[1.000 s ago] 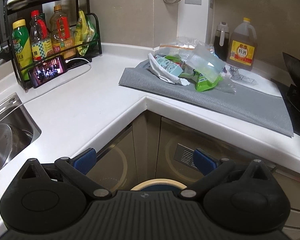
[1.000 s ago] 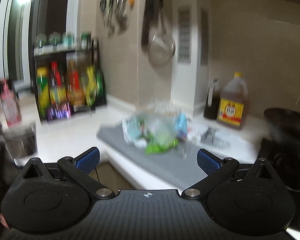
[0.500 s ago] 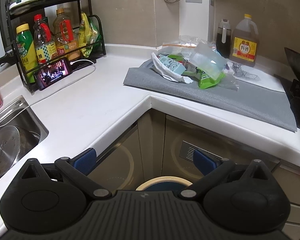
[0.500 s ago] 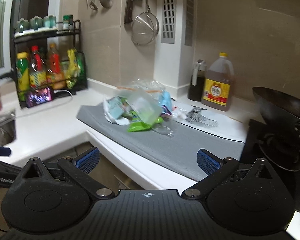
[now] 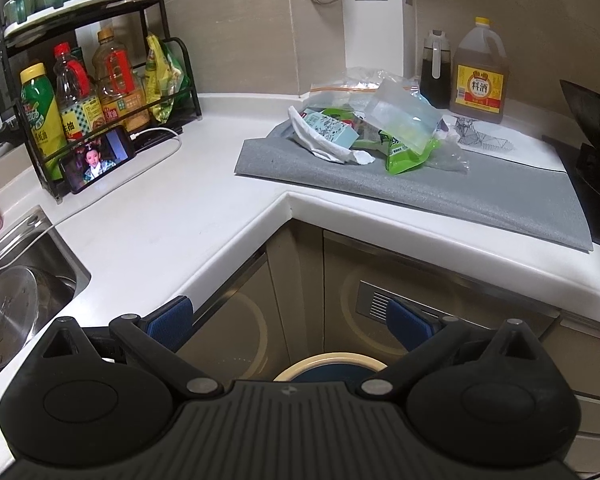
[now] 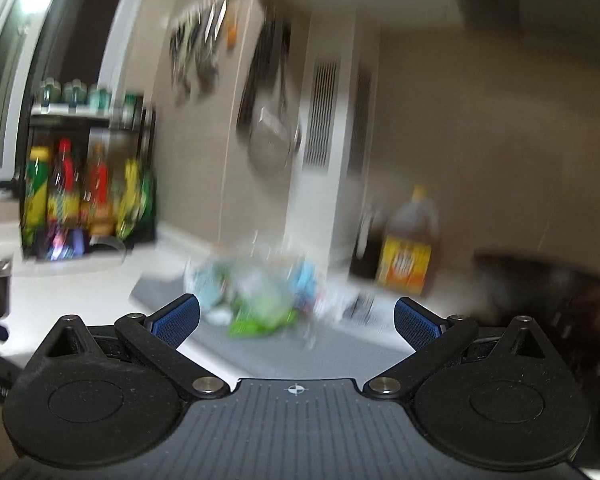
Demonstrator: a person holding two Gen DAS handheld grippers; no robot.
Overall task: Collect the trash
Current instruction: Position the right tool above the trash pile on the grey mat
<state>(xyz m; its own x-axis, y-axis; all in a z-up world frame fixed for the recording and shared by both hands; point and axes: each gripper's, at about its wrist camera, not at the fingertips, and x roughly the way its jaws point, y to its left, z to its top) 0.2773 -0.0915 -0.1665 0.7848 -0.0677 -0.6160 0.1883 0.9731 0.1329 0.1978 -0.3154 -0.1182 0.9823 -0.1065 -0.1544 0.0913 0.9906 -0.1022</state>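
Note:
A pile of trash (image 5: pixel 374 132) lies on a grey mat (image 5: pixel 440 192) on the white counter: clear plastic bags, a green wrapper, a white and teal carton, crumpled paper. In the blurred right wrist view the pile (image 6: pixel 260 300) sits ahead, past the fingers. My left gripper (image 5: pixel 290 322) is open and empty, held below the counter corner, above a round bin (image 5: pixel 328 366) with a cream rim. My right gripper (image 6: pixel 296 318) is open and empty, short of the counter edge.
A black rack (image 5: pixel 92 92) of bottles stands at the back left with a phone (image 5: pixel 96 160) leaning on it. A sink (image 5: pixel 16 296) is at the left. A cooking wine jug (image 5: pixel 480 76) and a dark wok (image 5: pixel 592 136) stand at the right.
The left view has shifted slightly, with the counter a bit further off. The right gripper is moving fast and its view has swung upward and blurred. Both grippers stay open.

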